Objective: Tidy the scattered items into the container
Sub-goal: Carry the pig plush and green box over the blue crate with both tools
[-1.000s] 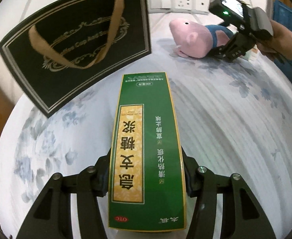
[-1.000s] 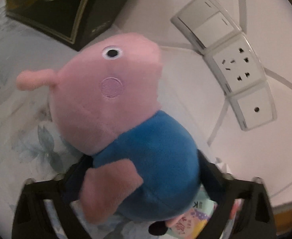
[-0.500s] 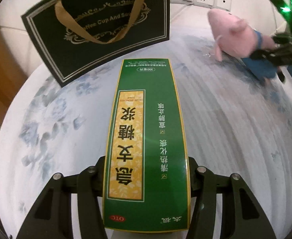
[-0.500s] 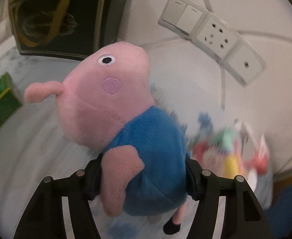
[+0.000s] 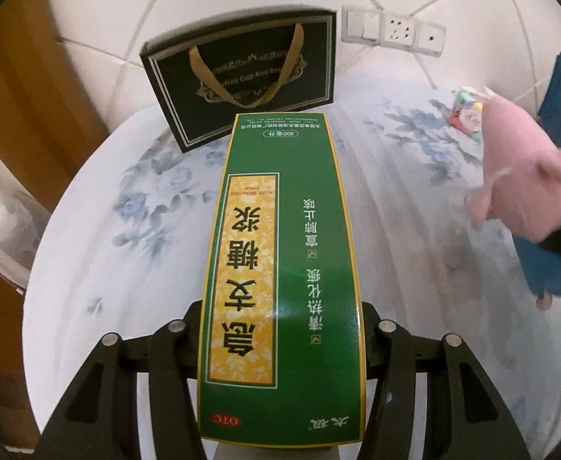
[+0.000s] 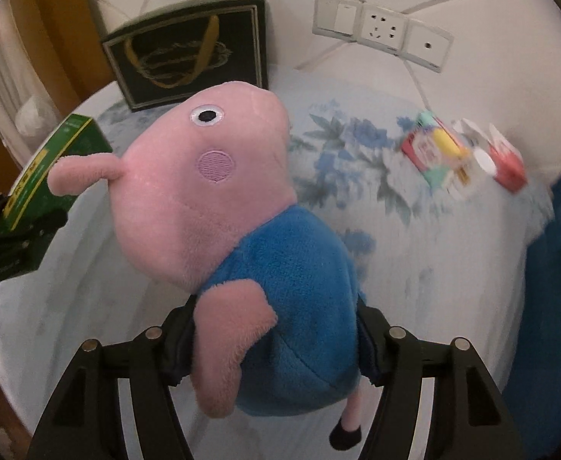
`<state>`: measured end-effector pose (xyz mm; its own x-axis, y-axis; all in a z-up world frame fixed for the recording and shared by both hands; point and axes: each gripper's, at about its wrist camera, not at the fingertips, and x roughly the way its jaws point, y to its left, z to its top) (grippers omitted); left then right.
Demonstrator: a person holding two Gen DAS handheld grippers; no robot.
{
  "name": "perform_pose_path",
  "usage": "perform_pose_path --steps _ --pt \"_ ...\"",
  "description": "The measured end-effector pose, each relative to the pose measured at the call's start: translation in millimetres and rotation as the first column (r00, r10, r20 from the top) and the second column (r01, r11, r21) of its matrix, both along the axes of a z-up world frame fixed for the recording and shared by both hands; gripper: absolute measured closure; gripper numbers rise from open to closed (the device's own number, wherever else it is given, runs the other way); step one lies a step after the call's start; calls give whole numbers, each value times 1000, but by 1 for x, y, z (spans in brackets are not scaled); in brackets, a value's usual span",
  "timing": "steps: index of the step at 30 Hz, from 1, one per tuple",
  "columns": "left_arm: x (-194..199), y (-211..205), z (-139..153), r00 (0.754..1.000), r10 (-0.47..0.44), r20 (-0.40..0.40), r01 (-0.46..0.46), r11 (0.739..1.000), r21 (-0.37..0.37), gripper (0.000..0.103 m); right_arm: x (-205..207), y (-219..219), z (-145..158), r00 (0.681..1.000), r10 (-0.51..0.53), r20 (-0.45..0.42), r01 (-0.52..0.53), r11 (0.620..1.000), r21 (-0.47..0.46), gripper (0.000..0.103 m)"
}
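My left gripper (image 5: 280, 329) is shut on a long green medicine box (image 5: 280, 268) with a yellow label, held above the bed and pointing at the black gift bag (image 5: 242, 73) standing against the wall. My right gripper (image 6: 276, 329) is shut on a pink pig plush toy (image 6: 219, 199) with a blue shirt, lifted off the bed. The plush also shows at the right of the left wrist view (image 5: 522, 188). The green box and left gripper show at the left of the right wrist view (image 6: 46, 168). The bag stands behind them (image 6: 188, 50).
A floral bedsheet (image 5: 414, 199) covers the bed. Small colourful packets (image 6: 460, 153) lie near the wall at the right. A wall socket panel (image 6: 380, 34) is behind. A blue cloth (image 6: 560, 268) lies at the right edge. Wooden furniture (image 5: 4, 88) stands left.
Both grippers have pulled back from the wall and risen. The plush has been lifted off the bed and carried away from the packets. The bag looks farther away.
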<state>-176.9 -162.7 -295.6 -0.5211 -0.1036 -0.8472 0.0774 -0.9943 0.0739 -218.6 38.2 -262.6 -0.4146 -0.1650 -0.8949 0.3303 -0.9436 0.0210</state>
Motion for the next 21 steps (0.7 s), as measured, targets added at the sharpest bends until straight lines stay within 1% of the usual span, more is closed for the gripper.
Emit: perform_pose_path --steps 3,6,8,10,15,21 --pt "22 9 25 1000 -6 -15 6 1000 -1 50 27 5 15 1000 -1 12 2 1000 -5 36" --pt "40 18 51 1000 -11 -24 11 1000 1 50 54 13 33 1000 -3 8 3 1000 10 36" --pt "54 28 68 999 -31 -33 30 999 -25 50 70 21 45 1000 -9 2 9 1000 15 36" --pt "66 35 83 998 -38 -40 37 999 -34 50 85 28 58 1000 -16 0 16 1000 1 36" --pt "96 51 124 996 -48 -74 45 998 -50 50 119 38 98 998 -41 -48 39 998 -39 35" --pt "128 72 166 992 -61 -114 54 996 -70 50 155 43 143 993 -32 -117 21 996 -91 35"
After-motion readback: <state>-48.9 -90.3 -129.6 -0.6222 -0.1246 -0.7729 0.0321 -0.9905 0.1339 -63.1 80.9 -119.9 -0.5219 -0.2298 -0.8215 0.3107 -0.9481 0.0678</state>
